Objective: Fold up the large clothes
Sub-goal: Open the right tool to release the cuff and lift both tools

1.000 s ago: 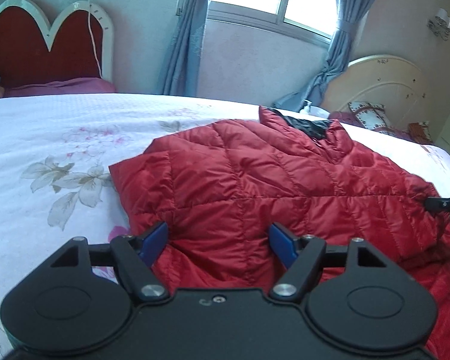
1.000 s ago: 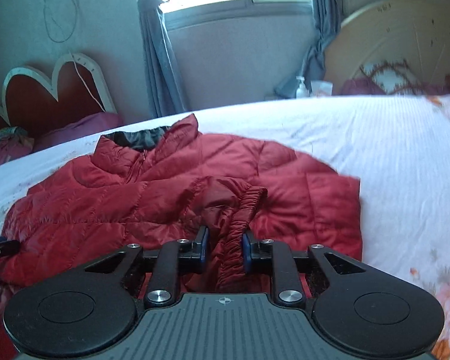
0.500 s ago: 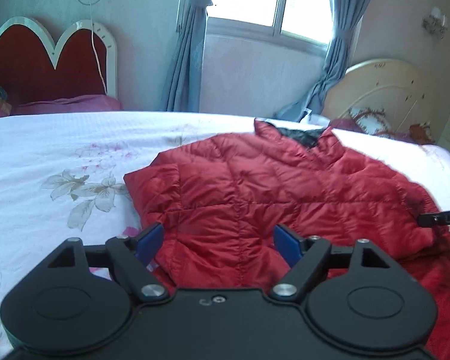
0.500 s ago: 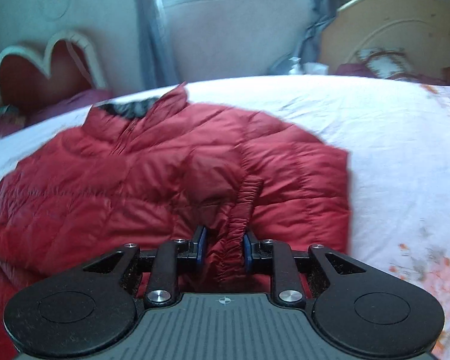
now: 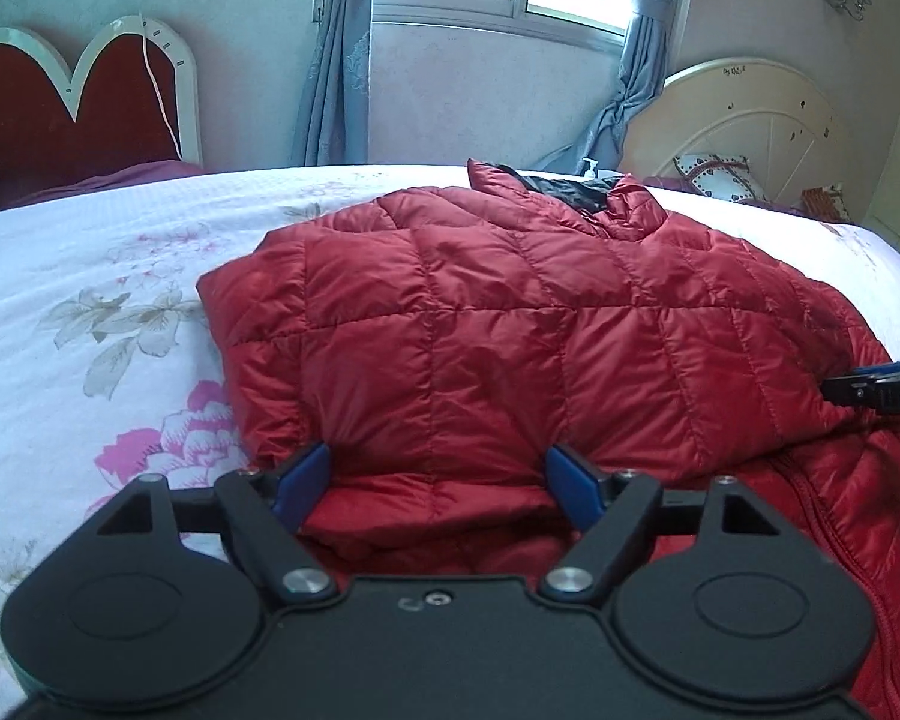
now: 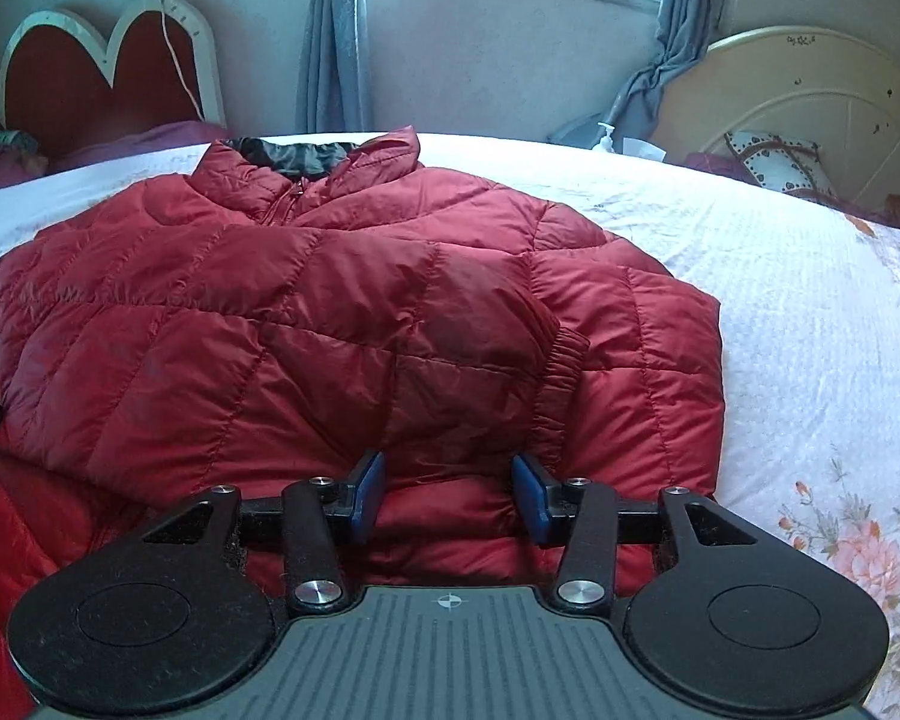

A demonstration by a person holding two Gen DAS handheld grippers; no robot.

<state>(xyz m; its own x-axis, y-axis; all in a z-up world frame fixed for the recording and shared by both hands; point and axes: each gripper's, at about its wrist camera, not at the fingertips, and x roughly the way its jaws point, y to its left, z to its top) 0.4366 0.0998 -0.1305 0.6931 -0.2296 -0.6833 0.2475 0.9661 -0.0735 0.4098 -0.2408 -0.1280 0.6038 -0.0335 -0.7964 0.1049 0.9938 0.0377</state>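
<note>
A red quilted puffer jacket (image 5: 510, 324) lies on the white floral bed, collar with black lining toward the window, both sleeves folded in over the body. It also fills the right wrist view (image 6: 330, 324). My left gripper (image 5: 438, 480) is open and empty, its blue pads just above the jacket's near left part. My right gripper (image 6: 447, 492) is open and empty over the near right part; the sleeve's elastic cuff (image 6: 561, 372) lies just ahead of it. The tip of the right gripper (image 5: 876, 390) shows at the left view's right edge.
The bed (image 5: 90, 300) has a white sheet with flower prints. A red heart-shaped headboard (image 5: 72, 108) stands at far left. A cream round headboard (image 5: 750, 120) with a patterned pillow stands at far right. Window and grey curtains (image 5: 336, 60) are behind.
My right gripper has opened and let go of the sleeve cuff, which now lies on the jacket. The left gripper stayed open and shifted a little right and nearer the jacket.
</note>
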